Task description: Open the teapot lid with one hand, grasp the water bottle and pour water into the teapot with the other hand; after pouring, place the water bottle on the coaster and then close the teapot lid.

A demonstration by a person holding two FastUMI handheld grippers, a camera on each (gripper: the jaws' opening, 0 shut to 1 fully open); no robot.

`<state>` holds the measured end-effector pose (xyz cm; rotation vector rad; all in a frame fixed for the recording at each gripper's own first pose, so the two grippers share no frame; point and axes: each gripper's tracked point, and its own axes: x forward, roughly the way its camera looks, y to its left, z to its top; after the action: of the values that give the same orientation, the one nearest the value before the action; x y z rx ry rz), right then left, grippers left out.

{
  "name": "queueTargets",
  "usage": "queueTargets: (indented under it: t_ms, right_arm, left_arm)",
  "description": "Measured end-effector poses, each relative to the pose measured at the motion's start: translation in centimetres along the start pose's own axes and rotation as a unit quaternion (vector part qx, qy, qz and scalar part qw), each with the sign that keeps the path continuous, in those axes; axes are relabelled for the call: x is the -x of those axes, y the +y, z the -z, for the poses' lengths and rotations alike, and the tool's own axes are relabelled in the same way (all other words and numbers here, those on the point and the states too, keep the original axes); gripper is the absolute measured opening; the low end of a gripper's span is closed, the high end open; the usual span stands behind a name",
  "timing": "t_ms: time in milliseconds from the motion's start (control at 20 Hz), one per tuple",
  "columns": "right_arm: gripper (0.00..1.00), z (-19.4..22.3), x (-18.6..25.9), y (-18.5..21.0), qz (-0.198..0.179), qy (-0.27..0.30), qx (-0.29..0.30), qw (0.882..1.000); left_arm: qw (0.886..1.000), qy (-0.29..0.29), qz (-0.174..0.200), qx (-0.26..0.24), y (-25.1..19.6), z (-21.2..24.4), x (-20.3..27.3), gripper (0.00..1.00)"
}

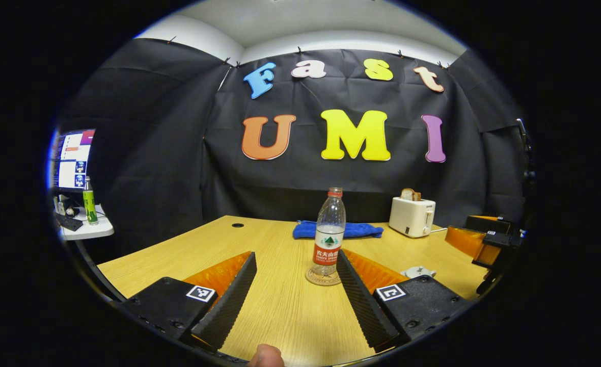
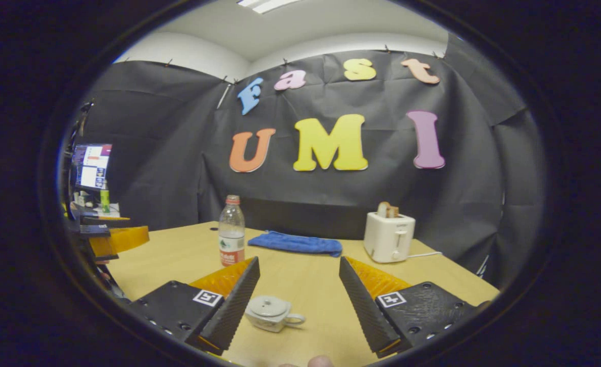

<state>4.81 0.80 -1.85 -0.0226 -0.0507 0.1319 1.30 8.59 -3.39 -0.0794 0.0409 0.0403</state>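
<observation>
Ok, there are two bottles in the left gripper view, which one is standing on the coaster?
The clear plastic water bottle with the red cap, mid-table on the round coaster. The green bottle stands on the side desk.

Recording booth, black cloth wall (monitor)

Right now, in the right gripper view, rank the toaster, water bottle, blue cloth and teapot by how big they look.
Largest to smallest as they look:
1. toaster
2. blue cloth, wider but thin, close call with the toaster
3. water bottle
4. teapot, smallest, though nearest the camera
</observation>
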Motion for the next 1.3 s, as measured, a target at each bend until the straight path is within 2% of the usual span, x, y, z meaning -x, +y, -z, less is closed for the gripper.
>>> queueTargets:
  t_ms: [150, 450, 750, 1300]
  right_arm:
    - [0.96, -1.0, 2.7, -3.2, 0.041, -0.005, -0.006, 0.999]
    - [0.95, -1.3, 5.8, -6.3, 0.08, -0.014, -0.023, 0.996]
    - [0.95, -1.9, 6.1, -4.7, 0.075, -0.017, -0.011, 0.997]
    - [0.95, -3.6, 6.0, -0.7, 0.053, -0.027, 0.0, 0.998]
  left_arm:
    - [1.0, -0.012, 0.011, -0.01, -2.1, -1.1, 0.5, 0.99]
    - [0.997, -0.054, 0.018, -0.058, -4.9, -3.8, 2.3, 0.98]
    - [0.998, -0.029, 0.019, -0.047, -5.5, -2.6, 2.9, 0.99]
    - [0.998, -0.046, 0.004, -0.049, -3.6, -4.1, 3.5, 0.98]
